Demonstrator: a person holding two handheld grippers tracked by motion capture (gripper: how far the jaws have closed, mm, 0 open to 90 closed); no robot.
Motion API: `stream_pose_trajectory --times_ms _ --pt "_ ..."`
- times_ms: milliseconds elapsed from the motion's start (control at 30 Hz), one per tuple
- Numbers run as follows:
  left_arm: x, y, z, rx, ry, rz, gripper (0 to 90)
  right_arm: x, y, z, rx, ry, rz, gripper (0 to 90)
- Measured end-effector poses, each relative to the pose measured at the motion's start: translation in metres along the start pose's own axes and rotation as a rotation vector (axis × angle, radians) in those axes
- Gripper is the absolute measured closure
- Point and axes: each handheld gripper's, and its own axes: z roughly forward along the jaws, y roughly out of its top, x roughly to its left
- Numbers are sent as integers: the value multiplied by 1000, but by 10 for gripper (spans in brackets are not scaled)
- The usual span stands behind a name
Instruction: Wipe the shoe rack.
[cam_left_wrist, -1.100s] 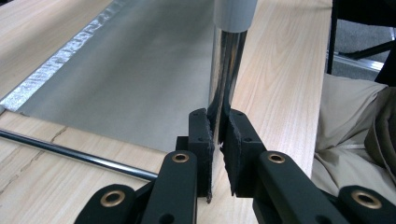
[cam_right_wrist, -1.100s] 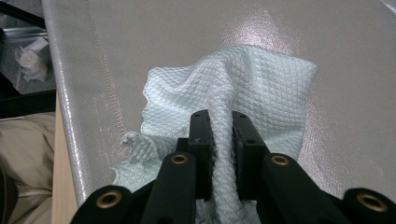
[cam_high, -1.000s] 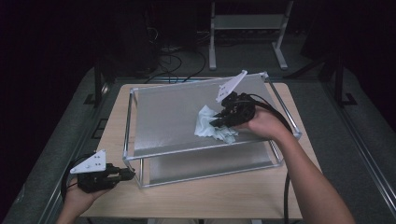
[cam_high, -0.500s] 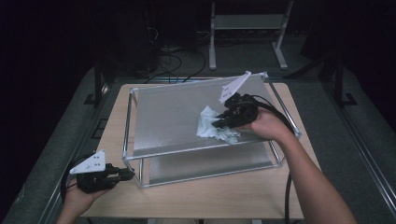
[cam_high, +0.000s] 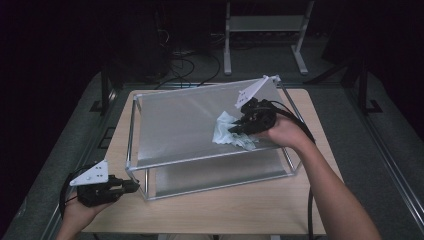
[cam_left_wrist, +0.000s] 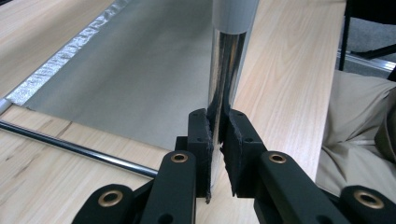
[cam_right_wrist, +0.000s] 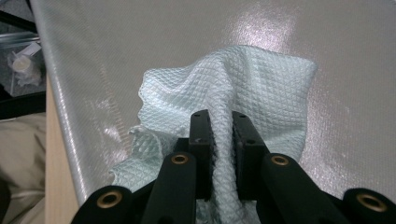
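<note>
Right gripper (cam_high: 235, 129), clamped on the cloth (cam_high: 226, 131), has slid slightly left, wiping the panel (cam_high: 180, 125); left gripper (cam_left_wrist: 217, 140), just loosening slightly, grips the near-left post (cam_left_wrist: 226, 84).

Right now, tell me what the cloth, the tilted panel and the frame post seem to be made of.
Cloth: soft pale woven fabric with a diamond waffle texture, probably microfibre. Panel: grey sheet, finely textured with a glossy sheen, perhaps coated plastic or glass. Post: polished metal by its mirror reflections, likely chromed steel. Table: light wood grain, maybe laminate.
</note>
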Motion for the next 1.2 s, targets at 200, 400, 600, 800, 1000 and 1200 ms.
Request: stream_pose_trajectory --times_ms 200,400,600,800,1000,1200 --pt "3 -3 -4 -2 3 -9 812 1 17 17 -21 -4 -6 804" --pt "2 -4 -3 -12 5 -10 811 -2 10 6 -19 1 1 804" --pt "1 -3 -2 -11 8 -11 812 6 18 11 -20 21 -24 803" --pt "2 -4 -2 -16 6 -10 813 2 15 5 8 12 -21 803" --pt "1 -4 -2 -17 0 -9 813 2 9 3 -16 2 -1 803" --pt "1 -4 -3 -9 6 -4 814 1 3 -2 -20 4 2 802"
